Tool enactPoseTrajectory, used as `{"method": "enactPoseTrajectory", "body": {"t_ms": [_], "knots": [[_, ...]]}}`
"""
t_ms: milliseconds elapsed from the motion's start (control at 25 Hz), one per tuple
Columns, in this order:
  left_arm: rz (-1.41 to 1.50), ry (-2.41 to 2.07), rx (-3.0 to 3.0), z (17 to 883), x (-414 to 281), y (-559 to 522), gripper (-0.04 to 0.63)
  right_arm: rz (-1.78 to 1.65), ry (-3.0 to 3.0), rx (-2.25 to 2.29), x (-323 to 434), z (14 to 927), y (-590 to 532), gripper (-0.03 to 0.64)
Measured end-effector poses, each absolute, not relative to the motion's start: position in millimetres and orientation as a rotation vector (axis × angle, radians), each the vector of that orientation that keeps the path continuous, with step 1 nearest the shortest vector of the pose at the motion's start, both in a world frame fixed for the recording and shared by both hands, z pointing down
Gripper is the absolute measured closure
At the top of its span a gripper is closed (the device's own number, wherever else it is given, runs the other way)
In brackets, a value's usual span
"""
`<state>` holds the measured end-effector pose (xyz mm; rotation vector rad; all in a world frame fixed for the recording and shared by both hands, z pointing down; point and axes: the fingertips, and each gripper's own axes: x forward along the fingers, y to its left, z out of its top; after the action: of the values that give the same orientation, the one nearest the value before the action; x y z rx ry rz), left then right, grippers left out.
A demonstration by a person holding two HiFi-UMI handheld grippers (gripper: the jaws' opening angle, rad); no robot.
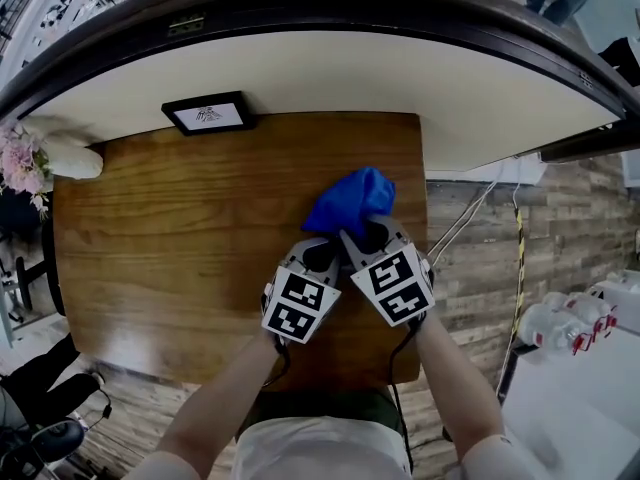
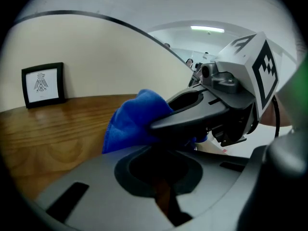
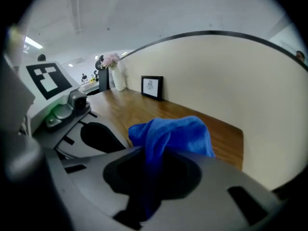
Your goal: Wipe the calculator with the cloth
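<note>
A brown wooden table (image 1: 150,248) stands against a curved cream wall (image 1: 330,78). A small picture frame (image 1: 208,114) leans at the far left of the table, and some pink flowers (image 1: 20,163) sit off its left edge. Near the right side of the table, the right gripper (image 1: 362,233) is squeezed tight on the blue cloth (image 1: 350,200). The cloth sticks out of the jaws in a puffy bunch, just over the wood. The left gripper (image 1: 320,253) is right beside it, so close that the two look like they touch. Its jaws are pressed together with nothing in them. I cannot see the calculator anywhere, not on the table and not in any view. That is the first worry, I think: there is nothing here to wipe until it is found. The cloth is also held in a lump, so only a small part may rub, or it may slip out if pushed hard. The two grippers could bump each other. And if the empty gripper does not hold the calculator down, it could slide away on the smooth wood.
</note>
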<state>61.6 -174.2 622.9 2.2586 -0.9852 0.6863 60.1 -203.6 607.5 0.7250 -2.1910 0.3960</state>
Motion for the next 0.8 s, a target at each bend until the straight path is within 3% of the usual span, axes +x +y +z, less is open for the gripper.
{"method": "enactPoseTrajectory", "body": {"t_ms": [240,560,800], "knots": [[0.678,-0.989,2.265,623,61,-174,0.594,0.441,-2.164,0.636,79,613,-188,0.539],[0.691,-0.981,2.280,623,61,-173,0.594,0.569,-2.099,0.908,141,616,-208,0.540],[0.630,-0.972,2.263,623,61,-173,0.594,0.548,-2.154,0.838,100,613,-182,0.540]]}}
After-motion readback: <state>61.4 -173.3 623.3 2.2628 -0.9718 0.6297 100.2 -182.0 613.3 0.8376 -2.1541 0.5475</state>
